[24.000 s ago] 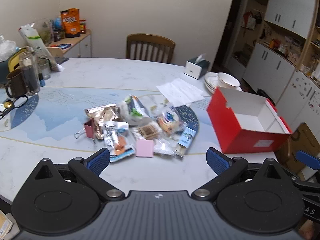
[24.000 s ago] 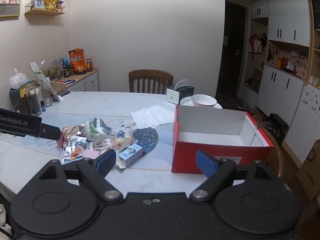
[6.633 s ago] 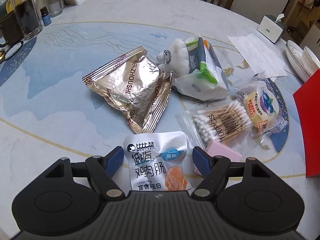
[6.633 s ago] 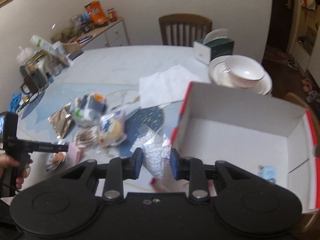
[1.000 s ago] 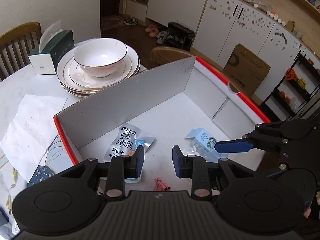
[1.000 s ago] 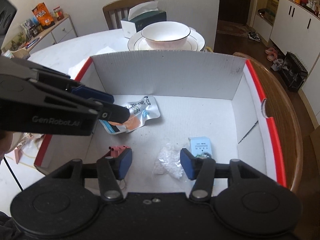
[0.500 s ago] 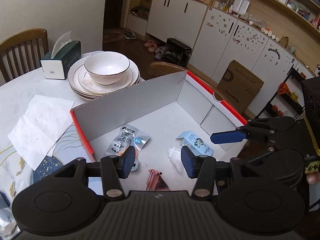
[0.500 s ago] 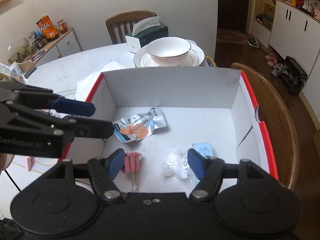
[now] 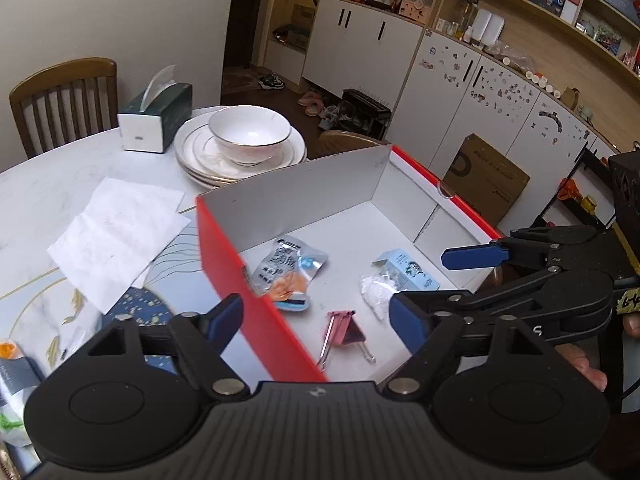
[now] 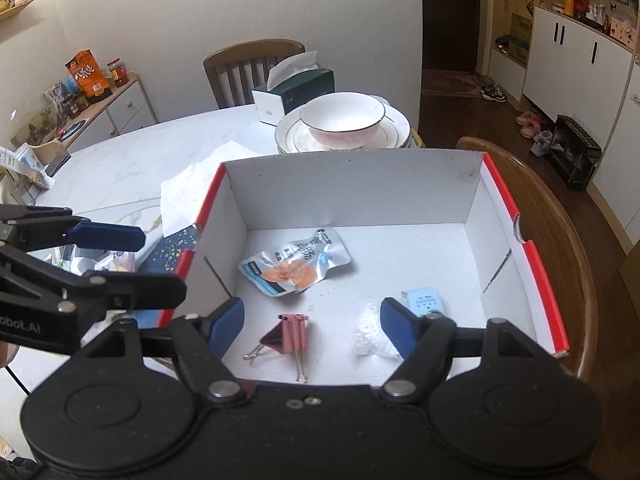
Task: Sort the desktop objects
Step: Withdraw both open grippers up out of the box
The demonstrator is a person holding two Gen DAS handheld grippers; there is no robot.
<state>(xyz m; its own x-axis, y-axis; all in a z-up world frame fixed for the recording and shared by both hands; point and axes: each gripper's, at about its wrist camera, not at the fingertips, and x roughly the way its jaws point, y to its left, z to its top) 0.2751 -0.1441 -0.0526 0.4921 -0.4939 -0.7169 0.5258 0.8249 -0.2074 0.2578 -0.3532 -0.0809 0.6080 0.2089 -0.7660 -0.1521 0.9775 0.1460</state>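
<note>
While four small things lie on its white floor, the red box sits open-topped at the edge of the tabletop, and it serves as the landmark for the rest. Inside the box, a silver snack pouch with an orange picture lies flat toward the far wall. Nearer the front wall, a pink binder clip rests with its wire handles splayed, and just beside it is a small clear bag of white bits. A pale blue carton lies touching that bag, on the side away from the clip.

Both pairs of tongs hover over the box's near side. The left tongs have just been opening and now stand wide with nothing gripped; one finger hangs outside the box's red side wall, the other over the box floor (the clip shows in the gap between them, lying loose below). The right tongs have likewise just been opening, stand wide, and grip nothing; the clip and the bag of bits lie on the box floor beneath the gap.

Beyond the box's far wall, a white bowl sits on a stack of plates, with a tissue box beside it and a wooden chair behind. Left of the box, a white paper sheet lies flat.
</note>
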